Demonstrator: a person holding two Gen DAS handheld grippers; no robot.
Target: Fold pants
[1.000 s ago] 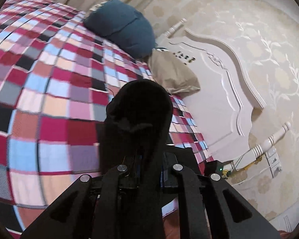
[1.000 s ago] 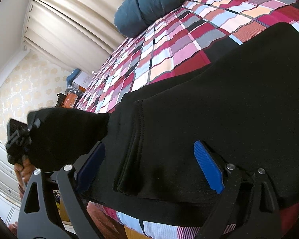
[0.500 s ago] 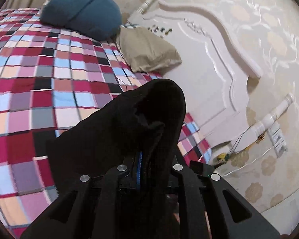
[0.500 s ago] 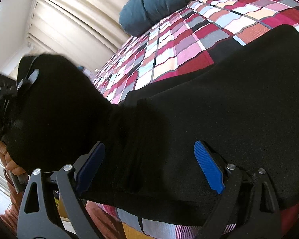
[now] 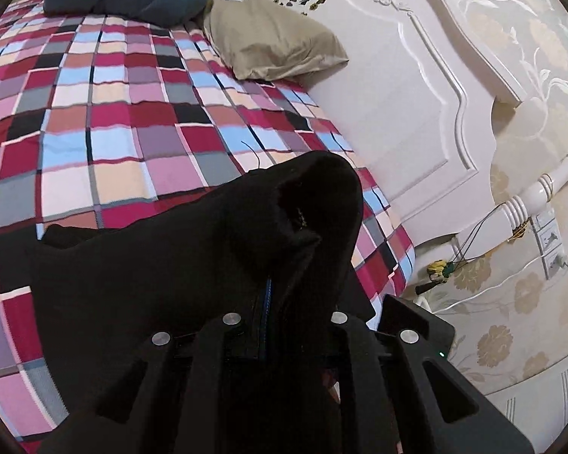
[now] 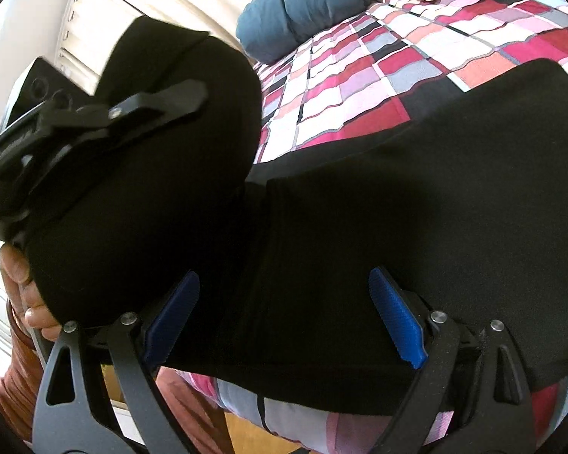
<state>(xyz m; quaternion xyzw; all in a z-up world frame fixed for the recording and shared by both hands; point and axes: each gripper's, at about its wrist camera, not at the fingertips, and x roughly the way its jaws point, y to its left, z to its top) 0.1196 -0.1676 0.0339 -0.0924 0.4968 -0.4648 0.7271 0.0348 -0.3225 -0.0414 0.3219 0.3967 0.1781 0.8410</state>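
We are looking at a home bedroom: a bed with a checked cover (image 5: 132,121), pillows (image 5: 276,41), carved headboard (image 5: 397,87), floral wallpaper (image 5: 530,45), and curtains (image 6: 193,3).

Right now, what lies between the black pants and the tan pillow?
Only bare checkered bedspread lies between the pants and the pillow, shown in the left wrist view.

Matt black cloth pants (image 6: 416,204)

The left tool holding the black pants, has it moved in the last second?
Yes. In the right wrist view the left tool, shut on the black pants, has risen up and in toward the blue pillow.
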